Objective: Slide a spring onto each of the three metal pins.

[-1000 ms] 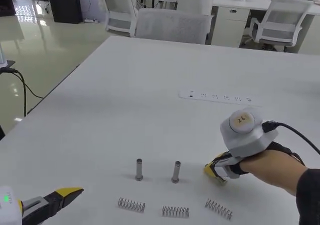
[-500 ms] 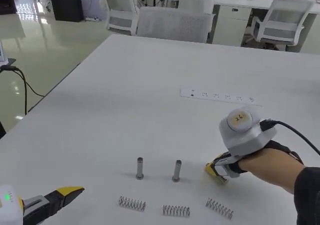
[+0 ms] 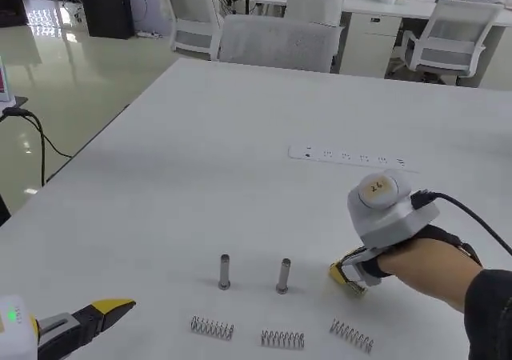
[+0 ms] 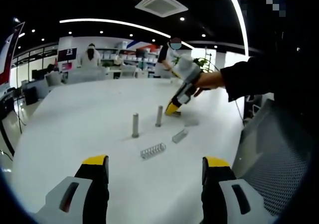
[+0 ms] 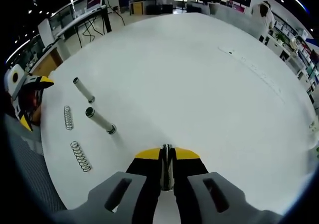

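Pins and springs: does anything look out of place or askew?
The left pin and middle pin stand upright; the third pin is clamped in the right tool. The right spring lies askew to the left spring and middle spring.

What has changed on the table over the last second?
Nothing visibly moved; the head view just shifted slightly. The right gripper stays shut on a pin and the left gripper stays open. The other two pins stand as before, and the three springs lie untouched.

Silver pins (image 3: 225,271) and springs (image 3: 212,328) on white table (image 3: 240,136); jaws yellow-tipped.
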A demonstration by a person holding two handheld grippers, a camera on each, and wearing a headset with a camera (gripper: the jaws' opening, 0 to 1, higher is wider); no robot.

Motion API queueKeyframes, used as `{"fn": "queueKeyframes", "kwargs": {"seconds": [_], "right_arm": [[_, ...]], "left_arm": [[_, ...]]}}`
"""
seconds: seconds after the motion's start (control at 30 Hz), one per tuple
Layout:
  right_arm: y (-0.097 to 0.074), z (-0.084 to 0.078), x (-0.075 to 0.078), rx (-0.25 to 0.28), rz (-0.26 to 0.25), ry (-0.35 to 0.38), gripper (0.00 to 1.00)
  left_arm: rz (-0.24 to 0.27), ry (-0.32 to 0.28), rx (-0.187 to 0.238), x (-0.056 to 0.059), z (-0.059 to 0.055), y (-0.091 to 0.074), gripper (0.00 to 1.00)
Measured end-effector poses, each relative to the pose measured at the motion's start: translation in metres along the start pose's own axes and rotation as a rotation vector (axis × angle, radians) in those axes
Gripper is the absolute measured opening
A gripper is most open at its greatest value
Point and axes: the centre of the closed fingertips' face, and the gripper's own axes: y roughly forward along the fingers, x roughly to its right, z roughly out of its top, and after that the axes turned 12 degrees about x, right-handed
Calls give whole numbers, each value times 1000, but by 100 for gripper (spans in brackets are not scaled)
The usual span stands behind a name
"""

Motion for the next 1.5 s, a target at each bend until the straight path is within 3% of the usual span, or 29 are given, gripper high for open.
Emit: {"fn": "queueKeyframes", "kwargs": {"seconds": [0.3,0.87,1.5], "right_arm": [[-16,9,-4,31,-7,-19,5],[-37,10,-15,68,-21,-26,5],[-44,9,-23,94,-18,-15,5]], "left_arm": [[-12,11,11,2,5,2,73],[-33,37,24,10,15,-1,73],[-43,58,21,16,21,-4,72]]}}
